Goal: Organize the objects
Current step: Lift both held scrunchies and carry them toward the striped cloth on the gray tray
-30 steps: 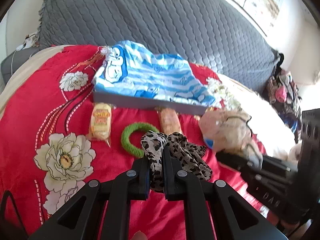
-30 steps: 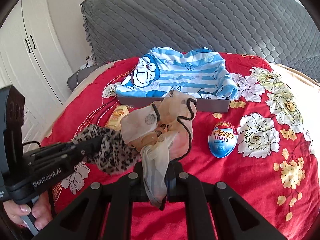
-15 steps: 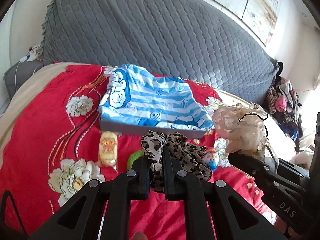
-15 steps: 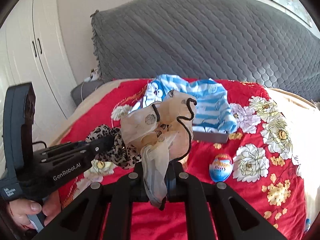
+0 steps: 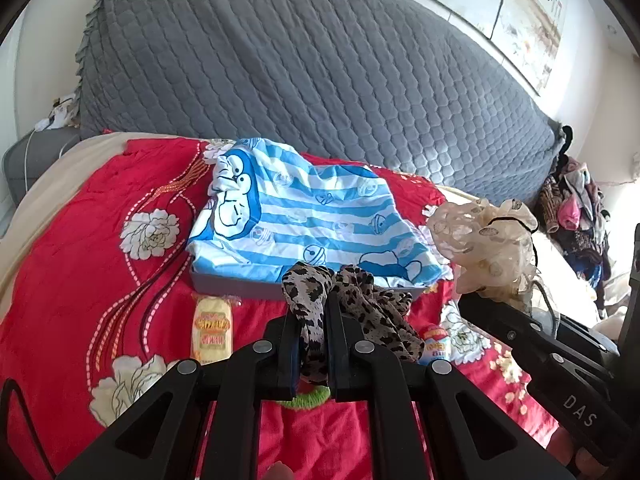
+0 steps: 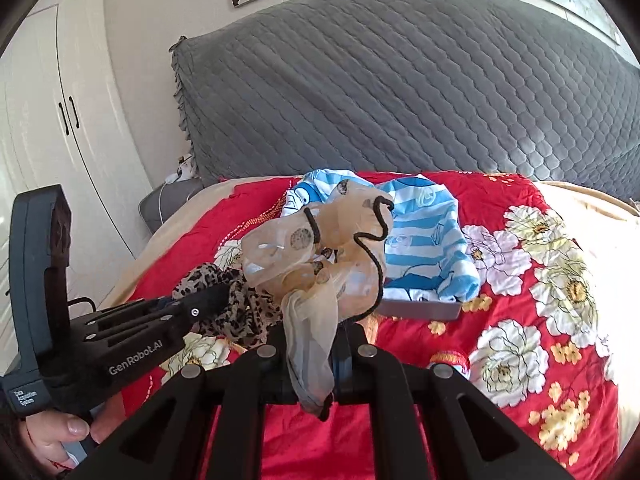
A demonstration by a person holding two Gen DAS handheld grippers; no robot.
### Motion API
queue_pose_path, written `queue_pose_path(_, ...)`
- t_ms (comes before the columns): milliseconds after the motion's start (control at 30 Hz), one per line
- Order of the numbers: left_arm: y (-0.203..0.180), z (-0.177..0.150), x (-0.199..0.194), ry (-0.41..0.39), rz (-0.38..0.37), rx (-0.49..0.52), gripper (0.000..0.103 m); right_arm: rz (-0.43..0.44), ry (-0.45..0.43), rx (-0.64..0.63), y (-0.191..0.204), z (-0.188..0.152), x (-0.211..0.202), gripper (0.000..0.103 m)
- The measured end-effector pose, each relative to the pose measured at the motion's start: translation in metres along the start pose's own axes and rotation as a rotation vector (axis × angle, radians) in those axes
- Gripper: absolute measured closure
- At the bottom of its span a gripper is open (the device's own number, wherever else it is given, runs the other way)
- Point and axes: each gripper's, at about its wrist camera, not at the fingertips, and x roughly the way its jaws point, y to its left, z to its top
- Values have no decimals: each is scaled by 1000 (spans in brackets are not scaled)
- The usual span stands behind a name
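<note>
Left wrist view shows the left tool [image 5: 312,344] clamped on a leopard-print fabric hair scrunchie [image 5: 352,312], which bunches up between the closed fingers just below the centre of the frame and hangs clear of the red floral bedspread [image 5: 80,272]. At the right of the same frame the right tool [image 5: 480,300] carries a sheer beige chiffon scrunchie with a thin black elastic cord [image 5: 484,244]; the right wrist view confirms it, the gauzy tail pinched between the closed fingers at lower centre.

Both pieces look very light and wholly limp — they will sag, fold and swing, not hold a shape. The chiffon one seems delicate and likely slippery, and its loose cord could snag, so a hold on the gathered bulk near the elastic seems safer than on a trailing edge. The leopard one looks thicker and probably grips better.

Above them in the left wrist frame lies a blue-and-white striped cartoon cloth [image 5: 304,220] draped over a shallow grey box [image 5: 232,288] — probably the destination. A yellow wrapped snack [image 5: 212,328] and a blue egg-shaped toy [image 5: 438,348] lie on the bedspread below the box.
</note>
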Motion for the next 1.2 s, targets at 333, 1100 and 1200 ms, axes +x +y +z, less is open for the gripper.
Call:
queue_pose_path(333,-2,20,30,-1,21,23,93,27,-31,10,-18,19,25,93)
queue_pose_path(1100,6,54,116,6,73,53,93,55,-75,32,-57,54,94,93)
queue_pose_path(1200,7,59,126,0,83,52,93,47,-70,50,-63,52,103,93)
